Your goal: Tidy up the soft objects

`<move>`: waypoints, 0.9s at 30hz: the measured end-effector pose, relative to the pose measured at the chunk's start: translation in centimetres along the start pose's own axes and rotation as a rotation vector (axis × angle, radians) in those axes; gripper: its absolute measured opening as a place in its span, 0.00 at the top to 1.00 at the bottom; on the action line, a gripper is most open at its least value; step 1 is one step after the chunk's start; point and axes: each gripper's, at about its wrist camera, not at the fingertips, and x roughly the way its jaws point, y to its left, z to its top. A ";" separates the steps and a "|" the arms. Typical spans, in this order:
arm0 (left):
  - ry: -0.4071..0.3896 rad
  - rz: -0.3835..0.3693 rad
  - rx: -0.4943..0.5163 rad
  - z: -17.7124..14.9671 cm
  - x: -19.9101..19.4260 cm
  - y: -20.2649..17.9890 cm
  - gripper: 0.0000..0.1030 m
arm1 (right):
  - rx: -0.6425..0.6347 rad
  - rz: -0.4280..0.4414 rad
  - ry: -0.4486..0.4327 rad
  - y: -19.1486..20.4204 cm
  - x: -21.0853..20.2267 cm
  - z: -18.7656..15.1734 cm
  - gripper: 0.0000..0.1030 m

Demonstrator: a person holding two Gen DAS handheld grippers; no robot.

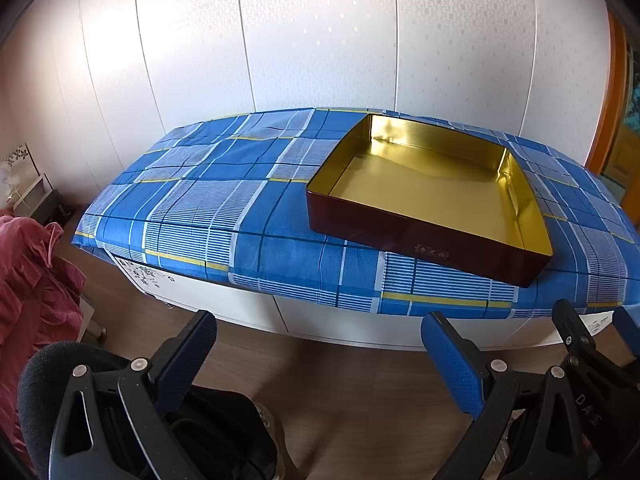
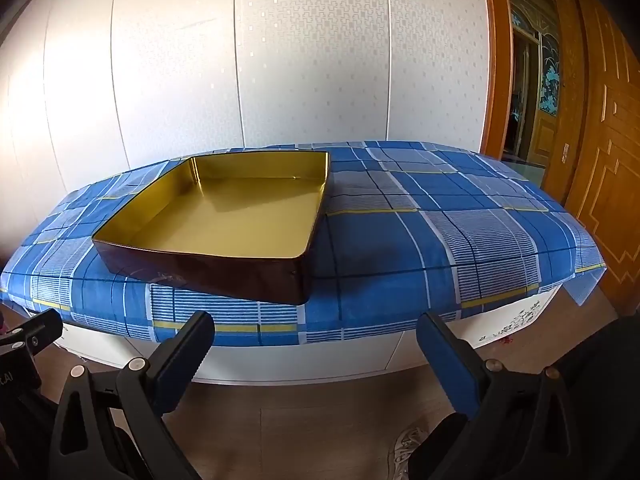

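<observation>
A shallow square tin box (image 1: 472, 200), dark brown outside and gold inside, sits empty on a table covered with a blue plaid cloth (image 1: 224, 184). It also shows in the right wrist view (image 2: 256, 254). My left gripper (image 1: 320, 344) is open and empty, held in front of and below the table edge. My right gripper (image 2: 316, 344) is open and empty, also in front of the table. The right gripper shows at the right edge of the left wrist view (image 1: 592, 328). No soft object lies on the cloth.
The table has a white front (image 2: 304, 360) and stands against a white panelled wall (image 2: 280, 60). A pink garment (image 1: 28, 272) hangs at the left. A wooden door (image 2: 600, 140) is at the right. A shoe (image 2: 408, 448) rests on the wood floor.
</observation>
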 end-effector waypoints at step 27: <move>0.010 -0.008 -0.013 -0.1 0.2 0.1 0.00 | -0.001 0.002 -0.004 0.0 0.0 0.1 0.00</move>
